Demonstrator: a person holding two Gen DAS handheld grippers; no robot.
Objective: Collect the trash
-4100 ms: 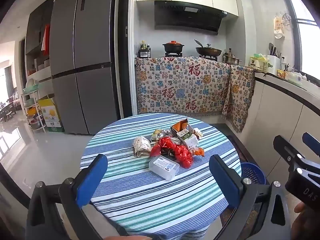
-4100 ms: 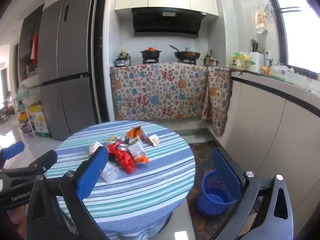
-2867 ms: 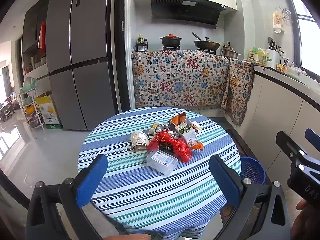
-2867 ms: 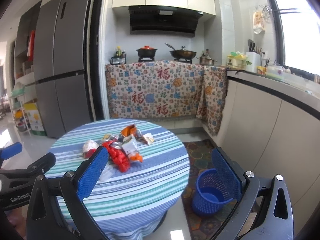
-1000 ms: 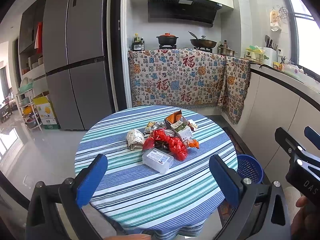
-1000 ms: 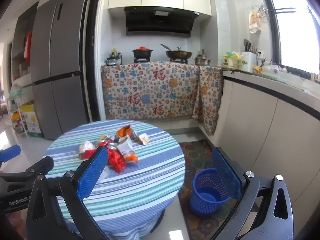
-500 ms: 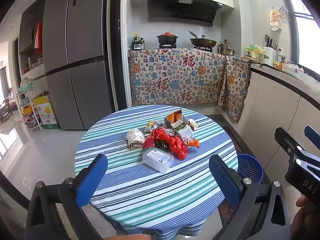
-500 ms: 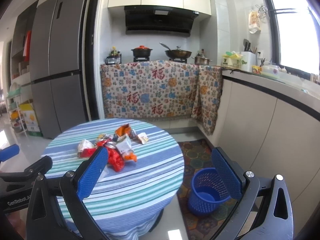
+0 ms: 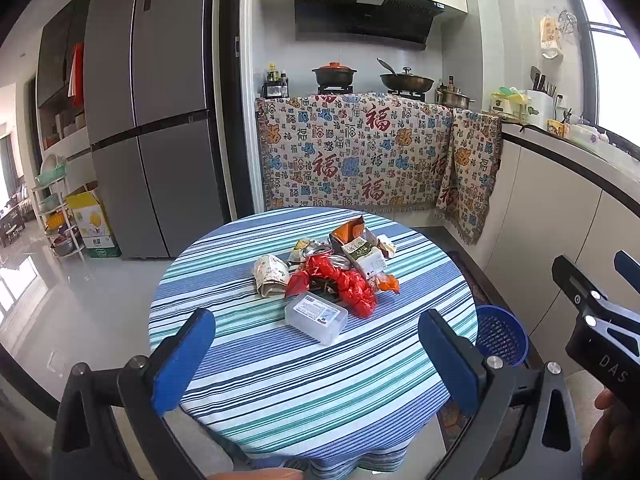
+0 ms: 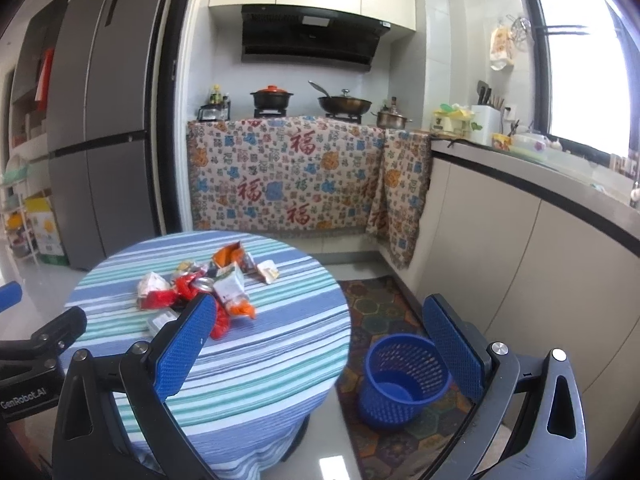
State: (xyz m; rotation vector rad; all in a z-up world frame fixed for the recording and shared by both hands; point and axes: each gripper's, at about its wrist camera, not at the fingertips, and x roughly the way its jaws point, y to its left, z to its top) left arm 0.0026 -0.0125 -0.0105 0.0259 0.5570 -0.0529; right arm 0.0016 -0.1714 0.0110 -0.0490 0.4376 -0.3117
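Note:
A pile of trash lies mid-table on the round striped table (image 9: 280,384): a clear plastic box (image 9: 315,316), a red plastic bag (image 9: 344,282), a crumpled paper wrapper (image 9: 271,274), a small carton (image 9: 366,258) and an orange snack bag (image 9: 347,233). My left gripper (image 9: 316,360) hangs open short of the table's near edge, nothing between its fingers. My right gripper (image 10: 320,346) is open too, further right, with the trash pile (image 10: 204,284) behind its left finger. A blue mesh waste basket (image 10: 400,380) stands on the floor right of the table.
A patterned rug (image 10: 384,312) lies under the basket. White cabinets and a counter (image 10: 540,208) run along the right. A cloth-draped stove counter (image 9: 360,152) with pots is behind the table, a grey fridge (image 9: 152,112) at the left.
Both grippers have drawn back slightly from the table over the last seconds, so it looks a little smaller; both stay open and the trash has not moved.

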